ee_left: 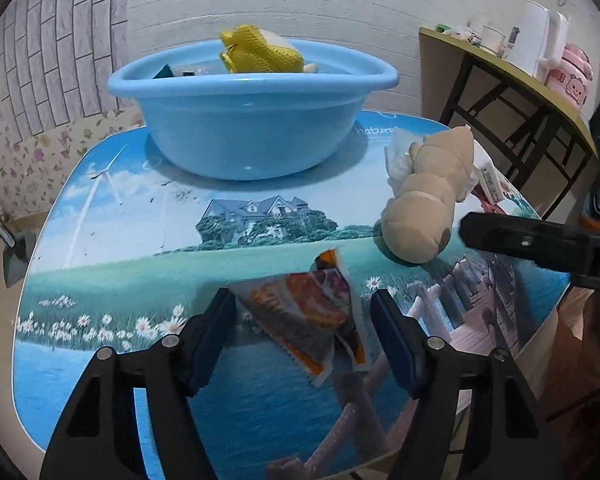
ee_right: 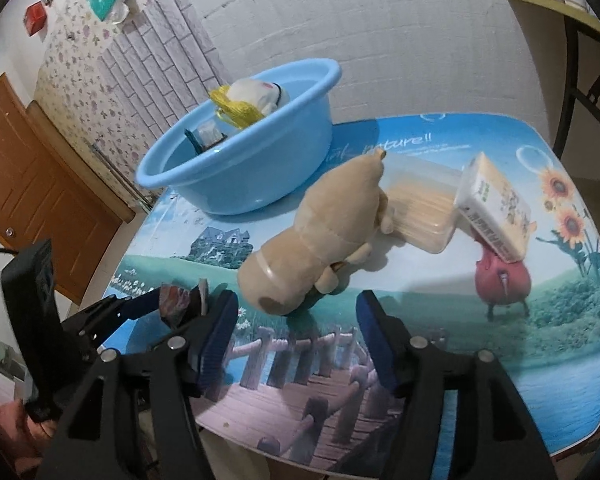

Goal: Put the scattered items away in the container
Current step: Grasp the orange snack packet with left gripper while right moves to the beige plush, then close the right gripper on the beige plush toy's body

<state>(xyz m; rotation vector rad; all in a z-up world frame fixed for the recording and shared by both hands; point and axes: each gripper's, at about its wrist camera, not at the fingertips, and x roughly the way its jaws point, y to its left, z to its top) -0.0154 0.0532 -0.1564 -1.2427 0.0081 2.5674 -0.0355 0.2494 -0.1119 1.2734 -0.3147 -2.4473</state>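
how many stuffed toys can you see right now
2. A tan plush toy lies on the table beside the blue basin; a yellow-and-white plush toy sits inside the basin. More may be hidden inside the basin.

Even, soft indoor light, no hard glare; faint shadows under basin and plush toy. Heavy fisheye bending w/ dark vignette at corners; slight blur throughout.

Ahead of the jaws rises a white-painted textured brick wall. To their left runs floral wallpaper and a brown panelled wooden door; to their right stands a yellow-topped, dark-framed side table.
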